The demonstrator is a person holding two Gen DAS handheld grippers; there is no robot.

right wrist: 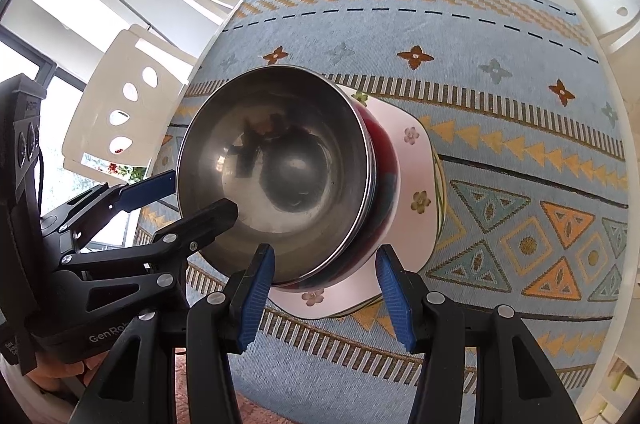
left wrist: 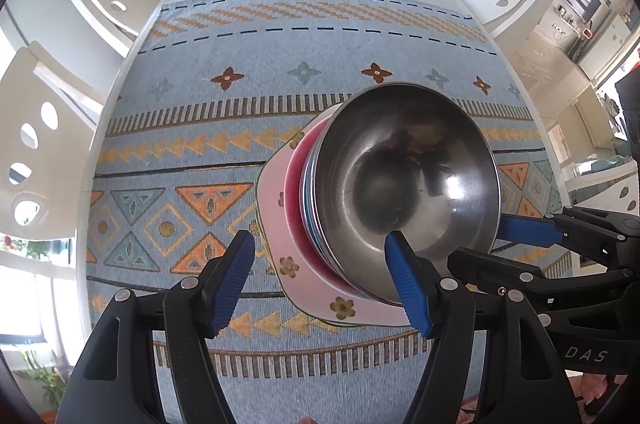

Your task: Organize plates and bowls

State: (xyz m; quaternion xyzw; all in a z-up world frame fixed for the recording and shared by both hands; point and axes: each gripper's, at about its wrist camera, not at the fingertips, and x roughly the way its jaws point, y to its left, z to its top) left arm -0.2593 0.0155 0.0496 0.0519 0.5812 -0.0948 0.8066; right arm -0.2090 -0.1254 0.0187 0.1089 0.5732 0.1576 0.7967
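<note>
The steel bowl (left wrist: 400, 176) tops a stack on the pink plate (left wrist: 276, 192); its near rim is straddled by the left tongs (left wrist: 320, 288) and right tongs (right wrist: 326, 290), both open; an uneven pinch could leave the stack tipped.

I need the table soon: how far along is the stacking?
Done: the steel bowl nests atop the coloured bowls on the pink plate. In hand: the left tool and the right tool sit at its rim, the left open. Left: no other dish shows on the cloth, so probably only backing away.
</note>
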